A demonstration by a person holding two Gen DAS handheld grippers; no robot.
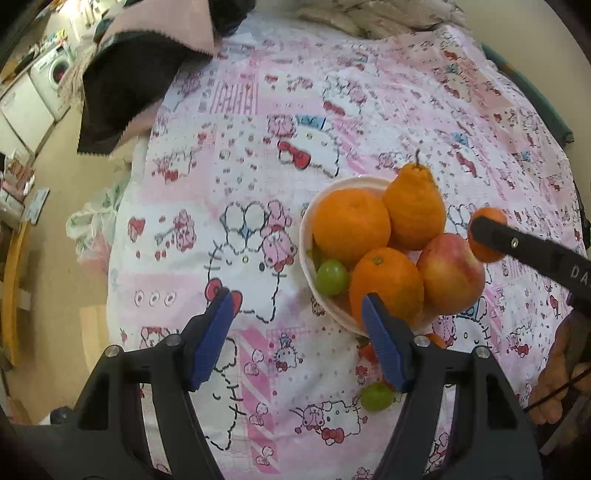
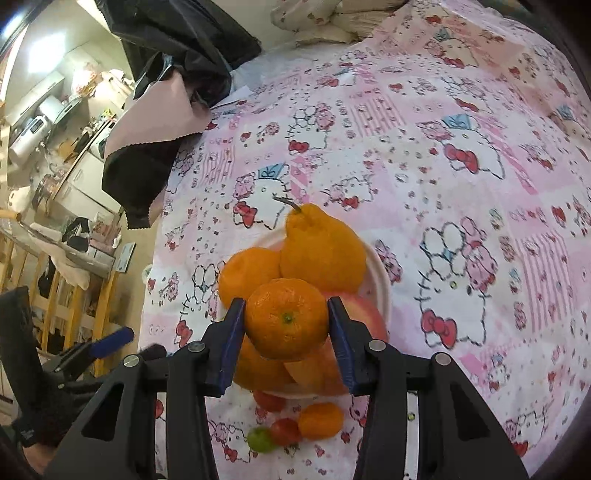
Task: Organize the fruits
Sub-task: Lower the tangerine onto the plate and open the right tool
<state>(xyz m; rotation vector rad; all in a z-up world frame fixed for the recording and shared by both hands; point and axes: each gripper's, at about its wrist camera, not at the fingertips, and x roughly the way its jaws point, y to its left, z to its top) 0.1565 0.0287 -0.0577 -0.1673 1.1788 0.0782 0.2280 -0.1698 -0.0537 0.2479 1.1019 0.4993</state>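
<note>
A white bowl (image 1: 306, 236) on the patterned cloth holds a round orange (image 1: 351, 225), a knobbly stemmed orange (image 1: 413, 206), a smaller orange (image 1: 386, 280), a red-yellow apple (image 1: 450, 273) and a green grape (image 1: 332, 277). My right gripper (image 2: 286, 306) is shut on a mandarin (image 2: 286, 319), held just above the bowl (image 2: 380, 280) and its piled fruit. In the left wrist view that mandarin (image 1: 491, 218) hangs at the bowl's right side. My left gripper (image 1: 299, 314) stands open above the cloth beside the bowl's left front, with nothing between its fingers.
Loose fruit lies on the cloth in front of the bowl: a small orange (image 2: 320, 421), two red tomatoes (image 2: 284, 430), a green grape (image 1: 376, 397). A black and pink cloth (image 1: 125, 85) drapes over the table's far left edge. Crumpled bedding (image 2: 332, 18) lies at the back.
</note>
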